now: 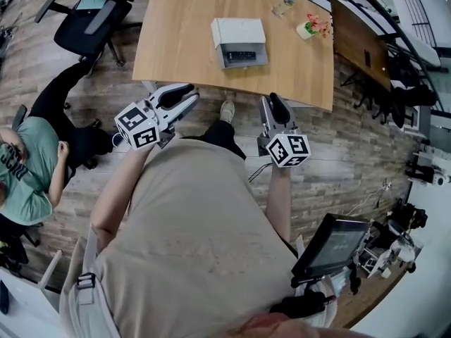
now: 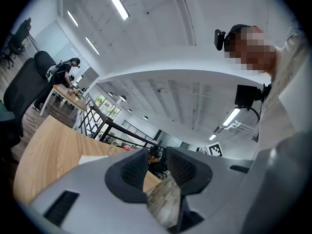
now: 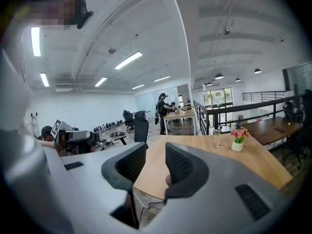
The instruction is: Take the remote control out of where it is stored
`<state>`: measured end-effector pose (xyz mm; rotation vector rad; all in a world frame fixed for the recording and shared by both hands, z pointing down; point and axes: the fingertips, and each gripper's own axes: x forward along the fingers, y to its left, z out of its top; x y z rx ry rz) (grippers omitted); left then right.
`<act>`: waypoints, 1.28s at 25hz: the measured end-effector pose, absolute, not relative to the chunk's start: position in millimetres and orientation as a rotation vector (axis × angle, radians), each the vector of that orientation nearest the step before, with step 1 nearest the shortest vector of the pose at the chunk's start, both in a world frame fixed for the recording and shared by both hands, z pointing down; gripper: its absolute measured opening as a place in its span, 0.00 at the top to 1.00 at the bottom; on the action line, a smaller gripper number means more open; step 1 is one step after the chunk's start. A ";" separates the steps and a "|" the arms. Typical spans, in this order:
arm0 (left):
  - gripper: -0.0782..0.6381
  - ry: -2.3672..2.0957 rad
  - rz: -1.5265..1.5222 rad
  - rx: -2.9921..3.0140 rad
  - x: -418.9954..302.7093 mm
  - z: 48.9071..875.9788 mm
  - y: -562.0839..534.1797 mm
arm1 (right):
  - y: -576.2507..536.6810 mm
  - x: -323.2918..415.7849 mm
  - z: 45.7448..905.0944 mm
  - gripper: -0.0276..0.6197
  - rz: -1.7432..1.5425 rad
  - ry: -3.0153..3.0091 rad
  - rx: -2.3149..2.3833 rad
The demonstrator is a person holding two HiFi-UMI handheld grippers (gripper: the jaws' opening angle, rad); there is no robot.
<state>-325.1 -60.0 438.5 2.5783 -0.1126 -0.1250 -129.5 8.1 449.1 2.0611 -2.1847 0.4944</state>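
Observation:
A white-and-grey storage box [image 1: 239,42] stands on the wooden table [image 1: 183,41], its open front facing me. A dark remote control [image 1: 240,55] lies in that opening. My left gripper [image 1: 184,94] hovers short of the table's near edge, off its left corner, jaws shut and holding nothing. My right gripper [image 1: 275,104] hangs just before the near edge, further right, also shut and holding nothing. In the left gripper view the jaws [image 2: 156,162] point over the table toward the pale box [image 2: 92,158]. The right gripper view shows its jaws [image 3: 155,160] aimed at the table [image 3: 204,152].
A small flower pot [image 1: 307,28] and a glass [image 1: 282,5] stand at the table's far right. A black office chair [image 1: 95,16] sits off the left end. A seated person [image 1: 28,167] is at the far left. A dark screen [image 1: 331,245] is at my lower right.

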 end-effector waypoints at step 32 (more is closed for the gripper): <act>0.75 -0.576 0.048 2.486 -146.2 465.6 -203.8 | -203.9 73.1 529.7 0.76 0.373 -2.237 1.612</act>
